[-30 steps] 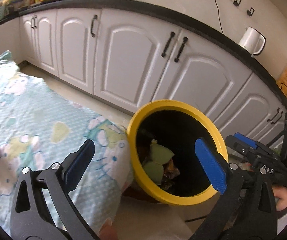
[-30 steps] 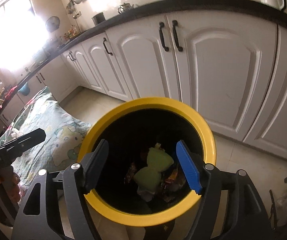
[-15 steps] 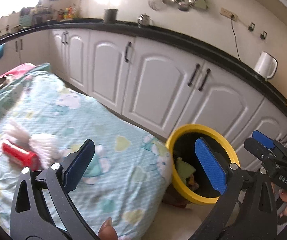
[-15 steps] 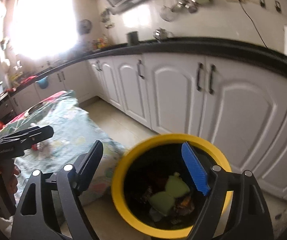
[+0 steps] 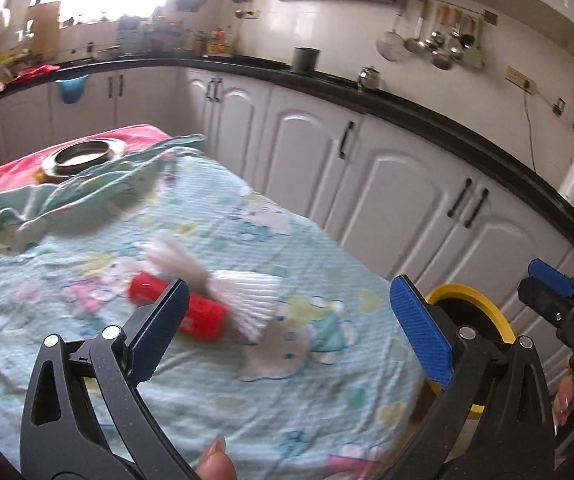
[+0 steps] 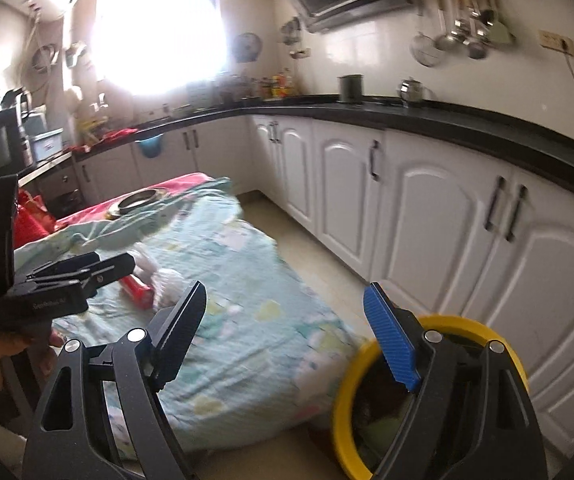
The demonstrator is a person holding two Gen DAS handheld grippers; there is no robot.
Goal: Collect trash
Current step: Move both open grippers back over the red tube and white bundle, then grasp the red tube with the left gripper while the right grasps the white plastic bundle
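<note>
The red can (image 5: 177, 310) lies on its side on the blue cloth (image 5: 247, 380), well left of the yellow bin (image 5: 483, 320) that stands on the floor at the cloth's right edge. White crumpled paper (image 5: 243, 296) touches the can's right end. The can's long axis runs from upper left to lower right in the left wrist view — slanted across the left gripper's line of approach, not along it.

The left gripper (image 5: 287, 328) is spread wide and empty, with the can just ahead of its left pad. The right gripper (image 6: 287, 332) is also wide and empty, beside the bin and farther from the can (image 6: 137, 290). The left gripper is nearer, I judge — it would need a roll to close across the can's short width.
</note>
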